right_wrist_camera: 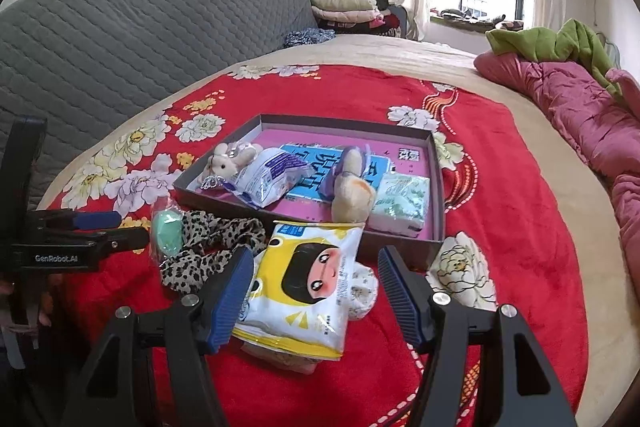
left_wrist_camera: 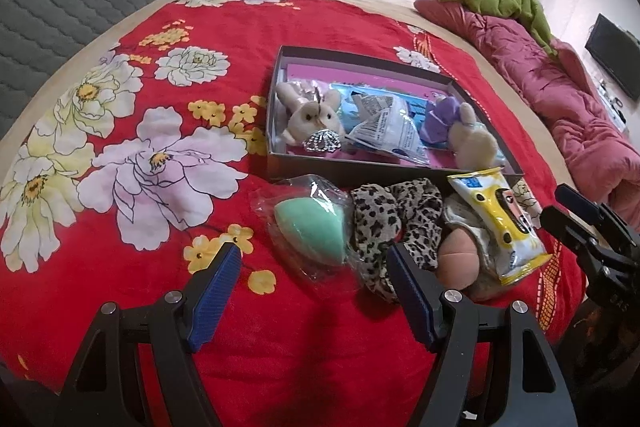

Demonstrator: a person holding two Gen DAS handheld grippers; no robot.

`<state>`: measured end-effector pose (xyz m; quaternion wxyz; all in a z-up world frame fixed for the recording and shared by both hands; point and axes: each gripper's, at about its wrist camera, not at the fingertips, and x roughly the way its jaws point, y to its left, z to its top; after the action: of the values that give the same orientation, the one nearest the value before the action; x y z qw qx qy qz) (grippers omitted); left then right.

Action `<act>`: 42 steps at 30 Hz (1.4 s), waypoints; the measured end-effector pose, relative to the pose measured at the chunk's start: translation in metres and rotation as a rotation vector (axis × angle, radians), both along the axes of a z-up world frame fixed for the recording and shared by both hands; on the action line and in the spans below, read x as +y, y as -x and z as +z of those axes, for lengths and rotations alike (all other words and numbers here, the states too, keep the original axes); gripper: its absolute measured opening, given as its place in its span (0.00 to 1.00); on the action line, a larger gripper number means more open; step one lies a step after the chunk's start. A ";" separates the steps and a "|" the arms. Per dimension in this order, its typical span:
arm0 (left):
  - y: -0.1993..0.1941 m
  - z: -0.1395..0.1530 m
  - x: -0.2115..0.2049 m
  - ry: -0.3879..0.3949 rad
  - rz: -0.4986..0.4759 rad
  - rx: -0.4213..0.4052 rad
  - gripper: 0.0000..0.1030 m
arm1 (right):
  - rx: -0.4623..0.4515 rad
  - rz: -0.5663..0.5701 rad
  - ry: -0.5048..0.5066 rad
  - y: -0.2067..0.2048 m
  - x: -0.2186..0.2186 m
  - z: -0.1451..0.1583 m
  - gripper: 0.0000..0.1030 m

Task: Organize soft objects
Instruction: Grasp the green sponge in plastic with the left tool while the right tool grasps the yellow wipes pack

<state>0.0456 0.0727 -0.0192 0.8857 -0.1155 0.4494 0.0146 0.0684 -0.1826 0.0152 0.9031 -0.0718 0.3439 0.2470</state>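
tissue pack (right_wrist_camera: 304, 291), yellow and white: lies on the red blanket (right_wrist_camera: 500, 187) just before the box (right_wrist_camera: 438, 187), between the spread right gripper (right_wrist_camera: 316, 291) fingers. light, squashy, slick wrapper; pinch across its middle. left gripper (left_wrist_camera: 316, 287) spread, empty.

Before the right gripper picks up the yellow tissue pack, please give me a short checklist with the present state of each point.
1. Right gripper open: ok.
2. Yellow tissue pack between its fingers: ok, nearer one finger.
3. Pack free of other items: not ok, it lies on a soft toy.
4. Free space in the box: ok, pink floor visible at the back.
5. Left gripper out of the way: ok, open near the green sponge.
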 end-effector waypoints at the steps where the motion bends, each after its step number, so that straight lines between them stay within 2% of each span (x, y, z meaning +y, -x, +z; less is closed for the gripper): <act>1: -0.001 -0.001 0.001 0.002 0.002 0.002 0.74 | 0.004 0.005 0.000 0.000 0.002 -0.001 0.63; 13: -0.012 -0.011 0.003 0.005 0.001 0.024 0.74 | 0.094 0.013 0.035 -0.014 0.019 -0.032 0.63; 26: -0.030 -0.029 0.007 -0.018 0.029 0.068 0.74 | 0.084 0.014 0.045 -0.022 0.024 -0.039 0.63; 30: -0.036 -0.032 0.010 -0.012 0.040 0.053 0.74 | 0.070 0.029 0.049 -0.022 0.026 -0.039 0.62; 35: -0.046 -0.036 0.011 0.025 0.031 0.047 0.60 | 0.059 0.048 0.066 -0.021 0.029 -0.040 0.60; 42: -0.056 -0.044 0.007 0.027 0.009 0.059 0.57 | 0.072 0.066 0.035 -0.024 0.027 -0.039 0.56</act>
<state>0.1018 0.0801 -0.0636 0.8702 -0.1290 0.4752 0.0157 0.0924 -0.1560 -0.0240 0.8801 -0.0899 0.3778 0.2731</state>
